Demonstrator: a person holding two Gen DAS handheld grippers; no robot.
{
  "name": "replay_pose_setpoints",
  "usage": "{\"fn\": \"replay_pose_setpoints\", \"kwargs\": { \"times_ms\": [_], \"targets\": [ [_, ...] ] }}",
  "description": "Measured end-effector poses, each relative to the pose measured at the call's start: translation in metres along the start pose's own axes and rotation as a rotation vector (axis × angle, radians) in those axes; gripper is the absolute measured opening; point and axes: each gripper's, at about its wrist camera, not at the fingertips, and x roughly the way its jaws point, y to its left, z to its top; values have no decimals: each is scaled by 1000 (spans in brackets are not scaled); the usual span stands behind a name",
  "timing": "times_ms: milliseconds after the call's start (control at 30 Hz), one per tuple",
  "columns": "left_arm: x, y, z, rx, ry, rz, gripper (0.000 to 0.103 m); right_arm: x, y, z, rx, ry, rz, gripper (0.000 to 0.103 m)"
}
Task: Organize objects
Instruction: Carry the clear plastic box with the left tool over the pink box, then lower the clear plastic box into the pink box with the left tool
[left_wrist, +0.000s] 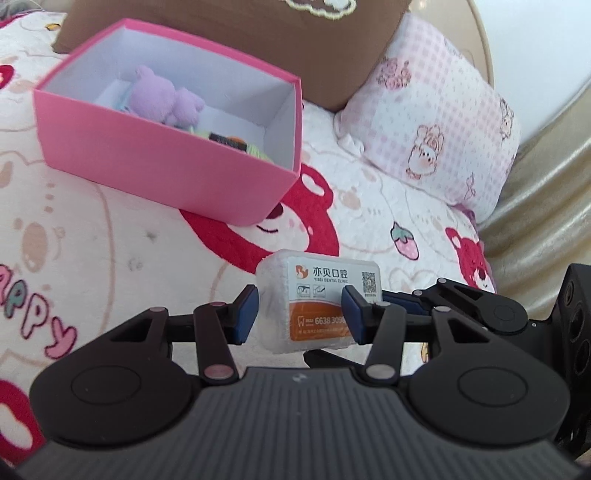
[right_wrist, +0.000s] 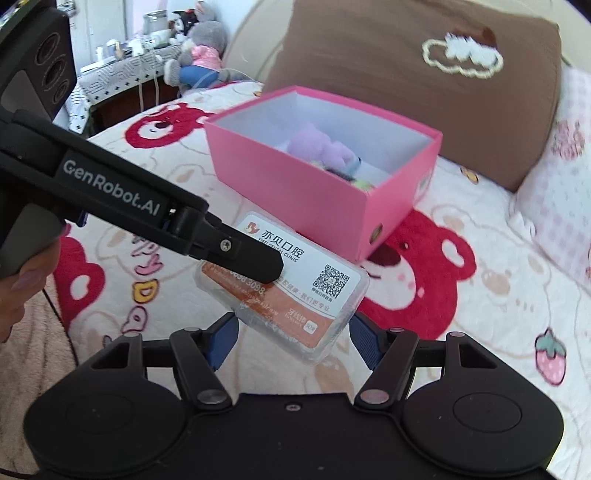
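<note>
The dental floss-pick case (left_wrist: 317, 299) is pinched by the left gripper (left_wrist: 300, 310), near the pink box (left_wrist: 166, 162); the right gripper (right_wrist: 291, 343) is spread beneath. Carrying over the box rim seems next.

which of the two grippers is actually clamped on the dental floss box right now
The left gripper: its blue pads press both sides of the clear dental floss box. The right gripper stands open, its fingers apart from the box.

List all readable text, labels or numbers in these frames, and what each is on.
"GenRobot.AI": side of the left gripper.
"YIBEI DENTAL CLINIC", Chinese characters above: label of the clear plastic case.
"6638 309": the label's orange band, partly covered.
QR code and small print: unreadable.
"PPY": blanket, cut off.
</note>
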Motion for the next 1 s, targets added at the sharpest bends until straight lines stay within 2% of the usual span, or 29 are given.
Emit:
{"fn": "replay_pose_setpoints", "kwargs": {
  "times_ms": [267,500,800,1000],
  "targets": [
    [-39,-7,11,32,-64,46,48,-17,21,21,-96,-64,-6,72],
    [-59,-11,30,58,-121,83,48,-21,30,42,-106,-136,-21,71],
    [-62,-9,69,78,-114,78,48,-20,18,76,-69,-145,-11,72],
    [-46,2,100,23,-108,20,48,-13,1,103,-45,-116,-27,71]
  ]
}}
